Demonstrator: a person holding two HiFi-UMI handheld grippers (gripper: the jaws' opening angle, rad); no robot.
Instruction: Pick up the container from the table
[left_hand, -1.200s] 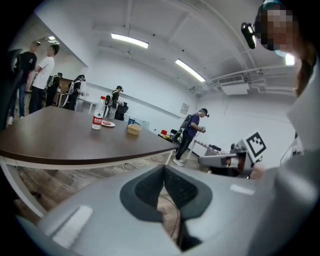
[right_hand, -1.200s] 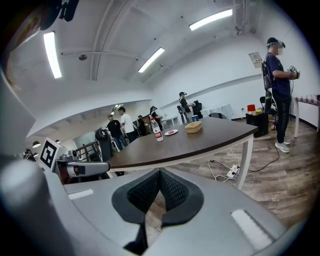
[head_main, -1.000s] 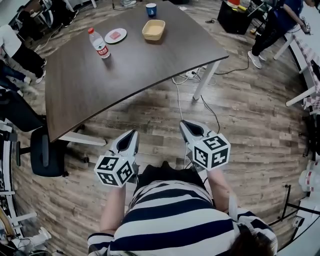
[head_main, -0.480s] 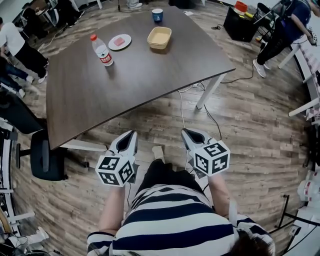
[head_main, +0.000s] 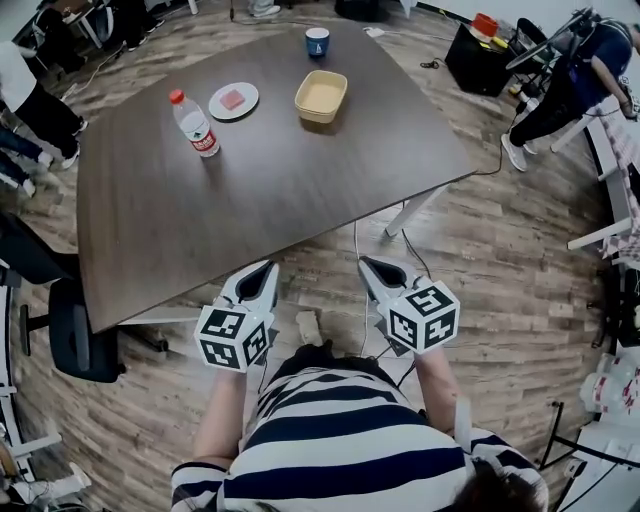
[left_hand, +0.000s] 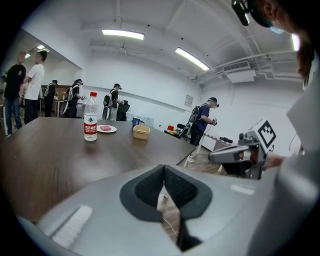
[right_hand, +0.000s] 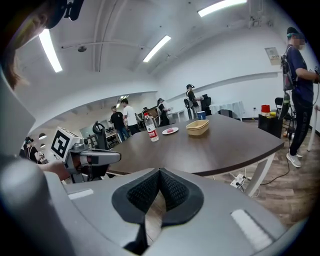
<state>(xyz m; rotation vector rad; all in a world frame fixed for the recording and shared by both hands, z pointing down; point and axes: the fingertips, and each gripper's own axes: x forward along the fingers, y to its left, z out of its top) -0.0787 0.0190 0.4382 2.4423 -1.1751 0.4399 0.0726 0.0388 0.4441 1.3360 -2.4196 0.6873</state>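
Note:
The tan rectangular container (head_main: 321, 96) sits empty on the far side of the dark brown table (head_main: 300, 170); it also shows small in the left gripper view (left_hand: 141, 131) and the right gripper view (right_hand: 198, 127). My left gripper (head_main: 262, 275) and right gripper (head_main: 371, 269) hang side by side over the wooden floor, short of the table's near edge and far from the container. Both are shut, pads together, with nothing between them (left_hand: 164, 186) (right_hand: 159, 186).
On the table stand a water bottle with a red cap (head_main: 194, 124), a white plate with a pink block (head_main: 233, 100) and a blue cup (head_main: 317, 41). Cables (head_main: 357, 250) lie on the floor by a table leg. People stand around the room's edges; a chair (head_main: 70, 335) is at left.
Both grippers have travelled toward the table together; its near edge now lies closer in front of them. The jaws stayed shut and the objects on the table did not move.

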